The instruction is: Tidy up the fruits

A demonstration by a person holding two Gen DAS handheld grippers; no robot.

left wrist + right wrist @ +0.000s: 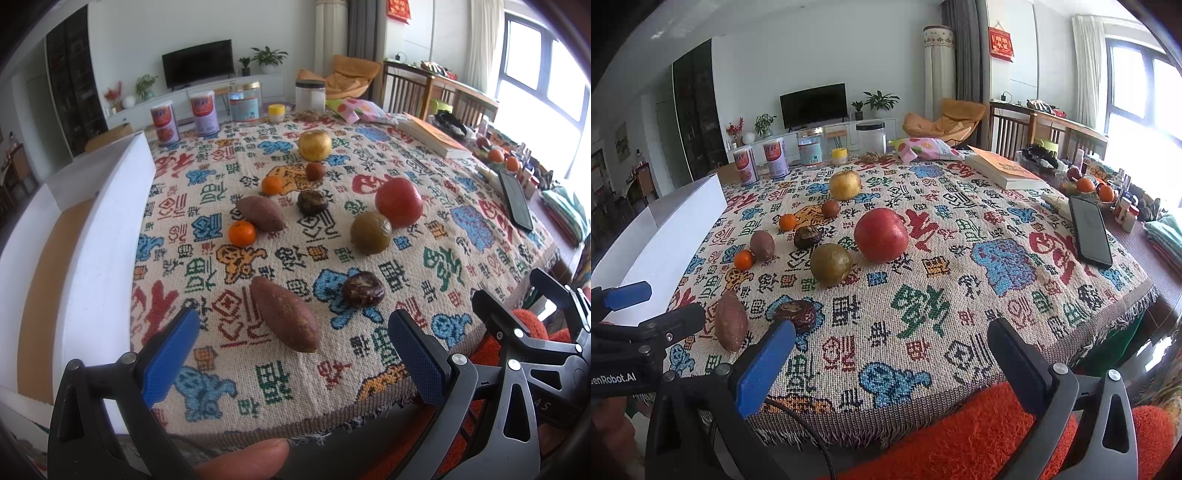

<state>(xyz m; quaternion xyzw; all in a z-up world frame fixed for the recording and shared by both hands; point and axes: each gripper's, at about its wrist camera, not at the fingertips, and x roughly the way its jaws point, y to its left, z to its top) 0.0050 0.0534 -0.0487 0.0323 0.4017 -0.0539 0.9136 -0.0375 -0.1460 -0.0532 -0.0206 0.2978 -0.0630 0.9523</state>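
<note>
Standing at the near edge of the table, I note that both tools are empty: the left gripper [293,347] has its blue-padded jaws spread wide apart, and the right gripper [892,354] is likewise wide apart, neither touching any produce.

The fruits lie loose on the woven patterned tablecloth [960,288]. A reddish-brown sweet potato [284,318] lies just ahead of the left gripper, with a dark wrinkled round fruit [362,288] beside it. Further back sit a greenish-brown round fruit [370,232] touching or nearly touching a large red pomegranate [399,202], a second sweet potato [260,213] against a small orange mandarin [242,233], another mandarin [272,184], and a yellow apple [314,146] at the rear.

Risks, in my judgement: round fruits may roll when nudged, and the near sweet potato lies close to the table edge, so a clumsy push could send it off. The tapered potato may slip from flat pads if gripped near its tip. The wrinkled fruit looks soft and could be crushed.

A white open box [96,236] stands at the left, the likely destination. A black phone [1090,232], book [1004,168] and jars [810,147] occupy the far margins. Beyond is a living room with a television [813,105] and bright windows.
</note>
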